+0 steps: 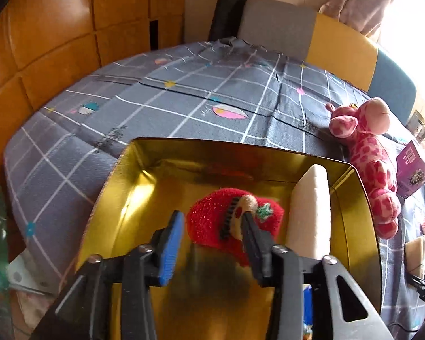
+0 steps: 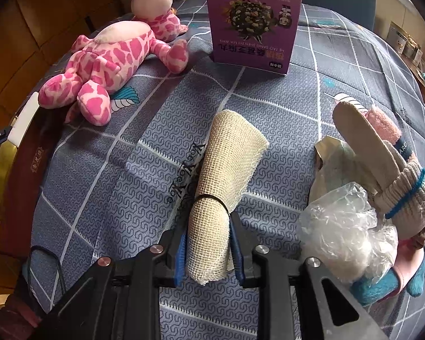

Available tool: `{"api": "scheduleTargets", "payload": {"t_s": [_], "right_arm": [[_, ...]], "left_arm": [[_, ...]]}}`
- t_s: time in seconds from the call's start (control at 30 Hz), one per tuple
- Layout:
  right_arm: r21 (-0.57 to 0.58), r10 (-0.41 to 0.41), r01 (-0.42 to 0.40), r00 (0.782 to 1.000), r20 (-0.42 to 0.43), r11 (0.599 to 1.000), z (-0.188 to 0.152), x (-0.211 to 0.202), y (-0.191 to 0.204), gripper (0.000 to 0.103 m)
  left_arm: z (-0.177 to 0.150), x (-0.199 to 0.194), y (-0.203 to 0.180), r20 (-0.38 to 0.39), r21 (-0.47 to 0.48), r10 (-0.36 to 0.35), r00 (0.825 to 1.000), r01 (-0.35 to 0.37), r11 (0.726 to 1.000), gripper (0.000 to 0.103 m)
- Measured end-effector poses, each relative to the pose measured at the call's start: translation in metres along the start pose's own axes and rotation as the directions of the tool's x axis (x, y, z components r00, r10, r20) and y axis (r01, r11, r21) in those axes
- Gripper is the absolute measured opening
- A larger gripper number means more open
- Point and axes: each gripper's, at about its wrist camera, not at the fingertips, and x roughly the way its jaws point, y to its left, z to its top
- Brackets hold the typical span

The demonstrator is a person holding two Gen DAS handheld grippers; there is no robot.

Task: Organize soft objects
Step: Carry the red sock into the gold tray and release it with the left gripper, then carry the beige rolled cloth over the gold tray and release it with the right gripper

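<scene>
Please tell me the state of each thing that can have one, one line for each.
Left gripper: open, above the tin.
Right gripper: shut on the mesh roll.
Gold tin: open, no lid.
Red toy: lying in the tin.
Giraffe: lying on its side.
Purple box: closed, upright.

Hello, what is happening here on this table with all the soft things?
A person is sorting soft items into a gold tin box with two handheld grippers. The left gripper hangs open over the box, above a red scrubber that lies inside beside a white sponge. The right gripper is shut on a rolled mesh cloth. A pink giraffe toy lies on the table.
</scene>
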Motion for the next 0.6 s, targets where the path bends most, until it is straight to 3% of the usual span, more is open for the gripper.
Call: {"api": "scheduleTargets", "payload": {"t_s": [0.5, 0.6], "right_arm": [[0.005, -0.082, 0.082, 0.996, 0.022, 0.997, -0.002, -0.009, 0.01, 0.024], [0.0, -0.05, 0.05, 0.997, 0.063, 0.999, -0.003, -0.027, 0.02, 0.024]], "left_arm": [[-0.034, -0.077, -0.02, 0.113, 0.103, -0.033, 0.993, 0.021, 0.994, 0.056], [-0.036, -0.087, -0.019, 0.125, 0.102, -0.044, 0.991, 0.031, 0.994, 0.058]]}}
